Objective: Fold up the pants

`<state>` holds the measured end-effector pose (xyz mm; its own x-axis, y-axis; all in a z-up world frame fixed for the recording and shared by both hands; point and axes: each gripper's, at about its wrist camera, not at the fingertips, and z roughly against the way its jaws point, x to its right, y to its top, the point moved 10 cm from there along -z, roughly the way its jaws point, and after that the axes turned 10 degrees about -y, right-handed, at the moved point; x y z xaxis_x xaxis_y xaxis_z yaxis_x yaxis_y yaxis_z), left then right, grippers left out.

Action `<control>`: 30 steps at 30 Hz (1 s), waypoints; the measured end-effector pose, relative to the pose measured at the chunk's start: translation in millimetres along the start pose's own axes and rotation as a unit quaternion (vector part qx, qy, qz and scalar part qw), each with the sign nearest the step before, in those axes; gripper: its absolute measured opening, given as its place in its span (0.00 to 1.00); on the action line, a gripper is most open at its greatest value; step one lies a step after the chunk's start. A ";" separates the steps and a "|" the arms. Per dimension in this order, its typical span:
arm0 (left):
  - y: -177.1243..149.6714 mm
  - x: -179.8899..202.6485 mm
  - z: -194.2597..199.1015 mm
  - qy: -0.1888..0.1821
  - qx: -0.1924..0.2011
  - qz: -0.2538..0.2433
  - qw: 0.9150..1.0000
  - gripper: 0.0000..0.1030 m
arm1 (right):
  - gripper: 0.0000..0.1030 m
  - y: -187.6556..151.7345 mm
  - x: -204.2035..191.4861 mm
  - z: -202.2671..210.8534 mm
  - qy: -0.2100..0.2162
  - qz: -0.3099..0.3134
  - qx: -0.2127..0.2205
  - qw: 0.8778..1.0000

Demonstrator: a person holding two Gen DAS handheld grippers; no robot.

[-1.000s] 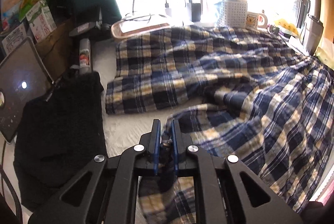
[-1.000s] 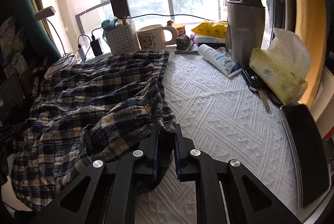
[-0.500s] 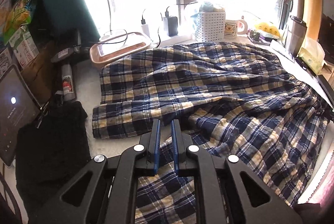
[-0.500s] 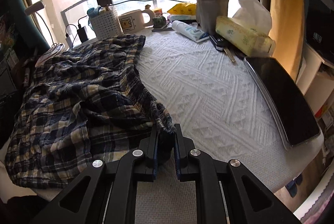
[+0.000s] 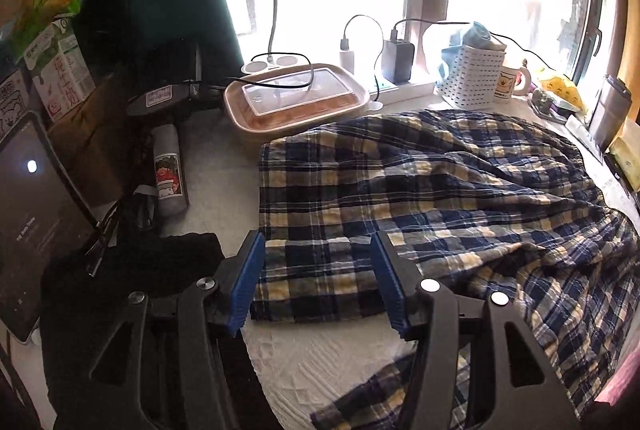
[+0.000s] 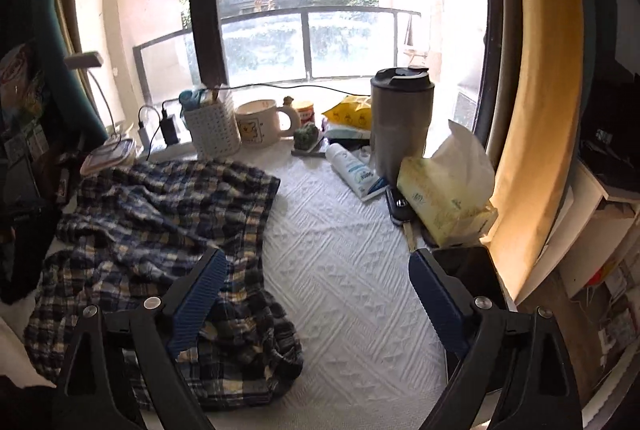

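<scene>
Blue, black and cream plaid pants (image 5: 420, 197) lie rumpled on a white textured cloth (image 5: 320, 362). In the left wrist view one leg end lies flat under my left gripper (image 5: 316, 250), whose jaws are opening, pads clear of the fabric. A second plaid edge (image 5: 372, 390) shows at the bottom. In the right wrist view the pants (image 6: 160, 213) are bunched at the left, the waistband heaped near the front. My right gripper (image 6: 316, 266) hovers above with jaws opening wide; its left finger (image 6: 200, 294) is over the cloth heap, nothing gripped.
A tablet (image 5: 28, 222), black garment (image 5: 132, 290), spray can (image 5: 170, 165) and lidded tray (image 5: 296, 97) stand left. Basket (image 6: 212, 125), mug (image 6: 260, 121), tumbler (image 6: 402, 117), tube (image 6: 354, 171), tissue pack (image 6: 444, 197) and a dark phone (image 6: 472, 270) line the back and right.
Both grippers were shut on plaid fabric; now both have let go, their jaws spread, and pulled back and up. The released leg end and waistband lie on the table.
</scene>
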<state>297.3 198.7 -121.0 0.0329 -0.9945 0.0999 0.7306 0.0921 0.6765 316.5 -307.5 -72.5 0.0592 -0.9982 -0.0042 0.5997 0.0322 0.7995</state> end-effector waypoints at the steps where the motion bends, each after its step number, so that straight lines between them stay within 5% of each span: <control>1: 2.5 -5.0 -6.8 -0.001 -0.002 0.002 1.000 0.54 | 0.91 6.5 2.2 -5.3 0.003 -0.008 -0.002 1.000; 7: 23.5 -30.0 -49.2 -0.005 -0.009 0.026 1.000 0.56 | 0.89 36.2 -26.8 -93.2 0.035 0.015 -0.042 0.998; 10: 33.1 -45.2 -62.4 0.001 -0.003 0.042 0.999 0.56 | 0.68 44.0 -57.5 -149.1 0.060 0.039 -0.077 0.994; 15: 40.0 -62.4 -83.2 -0.003 -0.008 0.065 0.998 0.57 | 0.63 43.0 -100.6 -224.2 0.097 0.064 -0.136 0.984; 21: 46.8 -69.6 -98.9 -0.021 -0.006 0.072 0.997 0.82 | 0.62 28.6 -134.3 -264.2 0.137 0.076 -0.182 0.971; 24: 46.8 -67.2 -105.6 -0.041 -0.013 0.080 0.996 0.82 | 0.26 27.2 -146.1 -263.2 0.124 0.109 -0.171 0.971; 26: 46.6 -55.0 -107.7 -0.076 -0.015 0.081 0.994 0.80 | 0.25 29.2 -149.6 -260.4 0.101 0.142 -0.149 0.973; 28: 41.8 -39.7 -109.6 -0.091 -0.031 0.064 0.993 0.50 | 0.24 36.7 -143.1 -256.3 0.060 0.165 -0.121 0.977; 30: 35.2 -26.1 -111.7 -0.097 -0.048 0.050 0.993 0.42 | 0.23 51.7 -128.5 -252.8 0.013 0.179 -0.089 0.980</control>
<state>398.3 222.2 -181.3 -0.0159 -0.9513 0.3080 0.7922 0.1760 0.5844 541.7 -165.0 -182.4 0.3098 -0.9201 0.2396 0.6672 0.3899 0.6347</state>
